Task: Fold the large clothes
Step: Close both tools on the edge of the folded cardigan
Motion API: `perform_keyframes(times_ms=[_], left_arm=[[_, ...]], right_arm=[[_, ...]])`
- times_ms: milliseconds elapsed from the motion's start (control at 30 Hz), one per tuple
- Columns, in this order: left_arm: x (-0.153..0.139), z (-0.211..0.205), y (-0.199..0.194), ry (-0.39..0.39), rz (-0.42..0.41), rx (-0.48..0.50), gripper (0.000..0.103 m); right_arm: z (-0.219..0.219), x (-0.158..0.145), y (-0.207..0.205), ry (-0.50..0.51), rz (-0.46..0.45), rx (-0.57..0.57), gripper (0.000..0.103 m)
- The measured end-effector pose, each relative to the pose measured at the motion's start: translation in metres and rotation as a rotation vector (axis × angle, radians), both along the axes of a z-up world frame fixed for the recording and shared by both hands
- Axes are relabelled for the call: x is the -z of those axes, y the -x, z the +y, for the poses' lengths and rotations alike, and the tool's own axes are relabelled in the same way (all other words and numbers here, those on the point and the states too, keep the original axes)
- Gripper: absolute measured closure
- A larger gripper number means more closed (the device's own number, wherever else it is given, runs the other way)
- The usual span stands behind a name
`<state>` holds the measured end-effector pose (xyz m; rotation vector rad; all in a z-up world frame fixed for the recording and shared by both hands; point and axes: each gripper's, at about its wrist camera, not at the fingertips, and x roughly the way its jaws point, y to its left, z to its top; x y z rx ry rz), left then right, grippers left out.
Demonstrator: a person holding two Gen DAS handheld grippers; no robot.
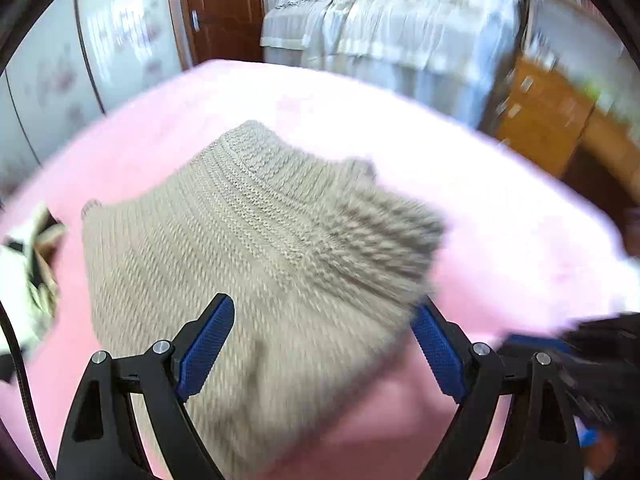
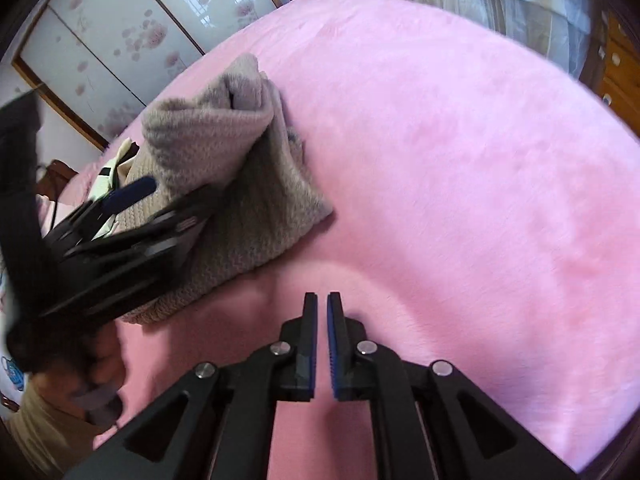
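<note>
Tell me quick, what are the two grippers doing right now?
Left gripper: open wide above the folded beige sweater, holding nothing.
Right gripper: open just a crack, empty, over the pink blanket.

Beige knitted sweater (image 1: 248, 248), ribbed, folded into a compact bundle with one rolled end, lies flat near the pink bed (image 2: 460, 160) edge.

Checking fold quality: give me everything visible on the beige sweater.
The sweater is chunky beige-grey ribbed knit, folded into a compact thick bundle with a rolled, fuzzy end at its far side. It lies flat on the pink blanket, near that blanket's left part in the right wrist view. A black-and-white garment lies beside it. The left gripper hangs above it, jaws wide, pads off the knit; nothing grips it.
</note>
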<state>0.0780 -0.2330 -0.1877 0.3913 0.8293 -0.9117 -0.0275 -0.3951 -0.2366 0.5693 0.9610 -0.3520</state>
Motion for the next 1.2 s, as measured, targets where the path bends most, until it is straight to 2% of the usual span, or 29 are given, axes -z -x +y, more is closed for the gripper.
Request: perform_keyframes(times_ms=[33,67,133,167,200,233,300,400,500,533,567,633,667,700,733,800,867,933,967,1000,1033,1100,1167,1200], left_arm=[[-0.014,0.015,-0.002,0.030,0.033,-0.013,0.014],[-0.026,0.031,-0.007,0.049,0.055,-0.039,0.010],[-0.044,0.054,-0.026,0.064,0.076,-0.095,0.006],[-0.051,0.068,-0.034,0.075,0.087,-0.141,0.006],[-0.052,0.083,-0.058,0.079,0.096,-0.172,0.006],[-0.050,0.094,-0.079,0.076,0.111,-0.212,0.006],[-0.038,0.099,-0.108,0.057,0.168,-0.277,0.006],[-0.002,0.104,-0.150,0.043,0.286,-0.322,0.006],[0.030,0.094,-0.193,0.023,0.353,-0.349,0.006],[0.039,0.092,-0.204,0.022,0.378,-0.360,0.006],[0.050,0.088,-0.206,0.022,0.405,-0.355,0.006],[0.071,0.084,-0.221,0.013,0.464,-0.345,0.007],[0.080,0.083,-0.225,0.009,0.478,-0.344,0.014],[0.088,0.083,-0.227,0.010,0.476,-0.350,0.026],[0.091,0.085,-0.229,0.026,0.477,-0.350,0.031],[0.090,0.098,-0.230,0.097,0.490,-0.334,0.051],[0.097,0.114,-0.234,0.146,0.506,-0.313,0.056],[0.108,0.127,-0.234,0.185,0.531,-0.298,0.057],[0.112,0.129,-0.236,0.196,0.540,-0.286,0.057],[0.115,0.128,-0.235,0.195,0.532,-0.266,0.057],[0.116,0.126,-0.234,0.183,0.505,-0.250,0.057],[0.116,0.126,-0.234,0.178,0.494,-0.241,0.055],[0.113,0.127,-0.236,0.169,0.504,-0.244,0.049],[0.109,0.125,-0.237,0.157,0.504,-0.245,0.045]], right_arm=[[-0.001,-0.013,-0.002,0.002,-0.010,-0.002,0.078],[-0.003,-0.028,-0.005,0.009,-0.026,-0.003,0.071],[-0.007,-0.050,-0.013,0.017,-0.068,-0.015,0.048],[-0.008,-0.062,-0.020,0.016,-0.087,-0.032,0.043],[-0.009,-0.070,-0.027,0.016,-0.094,-0.049,0.035],[-0.011,-0.077,-0.038,0.018,-0.092,-0.069,0.032],[-0.013,-0.075,-0.060,0.002,-0.067,-0.107,0.032],[-0.022,-0.049,-0.093,-0.100,-0.037,-0.164,0.032],[-0.032,-0.022,-0.110,-0.194,-0.006,-0.178,0.034],[-0.036,-0.015,-0.116,-0.244,-0.011,-0.187,0.045],[-0.038,-0.009,-0.121,-0.267,-0.005,-0.191,0.051],[-0.040,0.003,-0.124,-0.285,-0.001,-0.219,0.081],[-0.039,0.009,-0.126,-0.278,0.006,-0.231,0.086],[-0.038,0.014,-0.128,-0.271,0.012,-0.238,0.087],[-0.038,0.017,-0.129,-0.279,0.006,-0.248,0.088],[-0.034,0.010,-0.126,-0.279,-0.058,-0.276,0.089],[-0.033,0.007,-0.121,-0.241,-0.123,-0.315,0.090],[-0.041,0.035,-0.120,-0.213,-0.059,-0.293,0.091],[-0.050,0.057,-0.119,-0.253,-0.022,-0.271,0.091],[-0.055,0.070,-0.116,-0.303,-0.033,-0.250,0.092],[-0.058,0.073,-0.114,-0.320,-0.057,-0.239,0.093],[-0.053,0.067,-0.114,-0.285,-0.052,-0.242,0.092],[-0.040,0.051,-0.118,-0.193,-0.014,-0.261,0.088],[-0.037,0.041,-0.112,-0.161,0.007,-0.271,0.082]])
